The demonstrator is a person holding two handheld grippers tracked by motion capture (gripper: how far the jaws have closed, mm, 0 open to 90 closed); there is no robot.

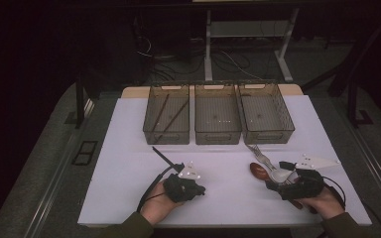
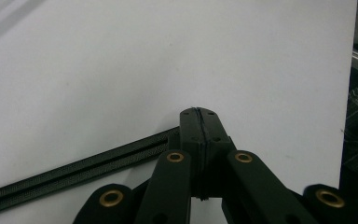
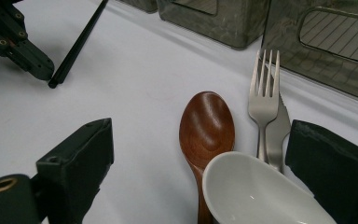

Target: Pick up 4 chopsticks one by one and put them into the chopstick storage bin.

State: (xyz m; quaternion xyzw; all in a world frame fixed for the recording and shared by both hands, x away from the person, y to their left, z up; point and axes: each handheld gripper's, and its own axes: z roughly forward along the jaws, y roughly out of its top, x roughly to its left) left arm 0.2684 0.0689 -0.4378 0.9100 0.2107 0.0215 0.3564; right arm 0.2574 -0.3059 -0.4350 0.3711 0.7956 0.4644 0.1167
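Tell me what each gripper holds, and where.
The left gripper is shut on a black chopstick at one end. The right gripper is open, holding nothing, around the spoons.

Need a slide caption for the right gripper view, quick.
Open right gripper straddles a wooden spoon, white ceramic spoon and fork before the mesh bins.

A lab: a white worktop in a dark room, loose cables and bare desk legs behind.
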